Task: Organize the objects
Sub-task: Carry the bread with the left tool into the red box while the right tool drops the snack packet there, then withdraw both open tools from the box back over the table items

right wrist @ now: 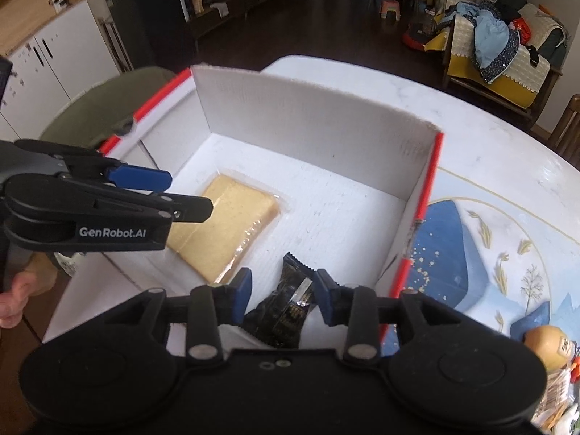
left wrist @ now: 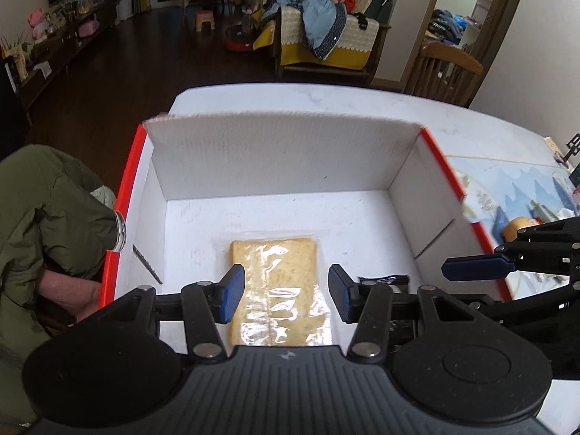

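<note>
A white cardboard box with red edges (left wrist: 282,152) (right wrist: 311,116) stands open on the table. A slice of bread in clear wrap (left wrist: 279,290) (right wrist: 224,224) lies flat on its floor. My left gripper (left wrist: 286,293) is open just above the bread, one pad on each side. A black snack packet (right wrist: 286,308) lies in the box near its front; its edge shows in the left wrist view (left wrist: 384,279). My right gripper (right wrist: 284,293) is open above the packet, not gripping it.
The box sits on a white table with a blue patterned mat (right wrist: 489,246) to the right. A round yellow-brown item (right wrist: 547,344) (left wrist: 514,226) lies on the mat. A person in a green jacket (left wrist: 47,217) is at the left. A wooden chair (left wrist: 446,69) stands beyond the table.
</note>
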Demonstrator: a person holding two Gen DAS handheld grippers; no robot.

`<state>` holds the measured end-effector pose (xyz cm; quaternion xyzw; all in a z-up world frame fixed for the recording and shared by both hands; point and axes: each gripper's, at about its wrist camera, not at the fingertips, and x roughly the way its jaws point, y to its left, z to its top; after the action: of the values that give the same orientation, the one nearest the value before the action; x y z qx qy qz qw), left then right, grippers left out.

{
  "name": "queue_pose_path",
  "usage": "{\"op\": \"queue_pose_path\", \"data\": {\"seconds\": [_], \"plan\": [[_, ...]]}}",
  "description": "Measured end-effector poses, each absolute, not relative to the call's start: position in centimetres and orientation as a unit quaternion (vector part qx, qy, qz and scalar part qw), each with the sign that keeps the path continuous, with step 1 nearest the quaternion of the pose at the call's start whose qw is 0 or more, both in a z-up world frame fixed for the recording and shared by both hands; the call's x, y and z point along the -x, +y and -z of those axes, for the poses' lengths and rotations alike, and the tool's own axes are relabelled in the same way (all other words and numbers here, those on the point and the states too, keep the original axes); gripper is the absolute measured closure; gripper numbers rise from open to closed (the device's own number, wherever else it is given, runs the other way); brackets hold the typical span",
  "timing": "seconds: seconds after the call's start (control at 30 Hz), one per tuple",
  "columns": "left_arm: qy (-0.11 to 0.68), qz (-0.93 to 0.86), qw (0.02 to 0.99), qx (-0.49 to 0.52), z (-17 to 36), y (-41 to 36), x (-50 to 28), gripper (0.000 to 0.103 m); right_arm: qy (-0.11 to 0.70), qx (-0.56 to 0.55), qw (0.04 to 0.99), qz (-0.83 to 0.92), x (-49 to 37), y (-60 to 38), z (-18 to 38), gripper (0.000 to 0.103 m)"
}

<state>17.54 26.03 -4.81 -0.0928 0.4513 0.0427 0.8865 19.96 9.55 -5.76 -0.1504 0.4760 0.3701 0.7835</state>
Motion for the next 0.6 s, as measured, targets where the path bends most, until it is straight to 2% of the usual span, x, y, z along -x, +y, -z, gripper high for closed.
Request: {"op": "queue_pose_path", "data": {"seconds": [0.17,0.3,0.6], "plan": [[0.431,-0.036,0.897,0.09,2.6,24.4,-16.2,0.053,0.457,0.12,0.797,-0.377,-19.1,7.2,3.6,0.064],[0.416,-0.034,0.905,0.081,0.9,22.7,-15.2,0.04,0.444,0.103,0.807,-0.374,-18.2,5.0,2.0,0.059],[0.401,-0.016,0.913,0.076,-1.5,18.2,-13.1,0.038,0.425,0.083,0.821,-0.371,-16.0,-0.1,-0.4,0.05]]}}
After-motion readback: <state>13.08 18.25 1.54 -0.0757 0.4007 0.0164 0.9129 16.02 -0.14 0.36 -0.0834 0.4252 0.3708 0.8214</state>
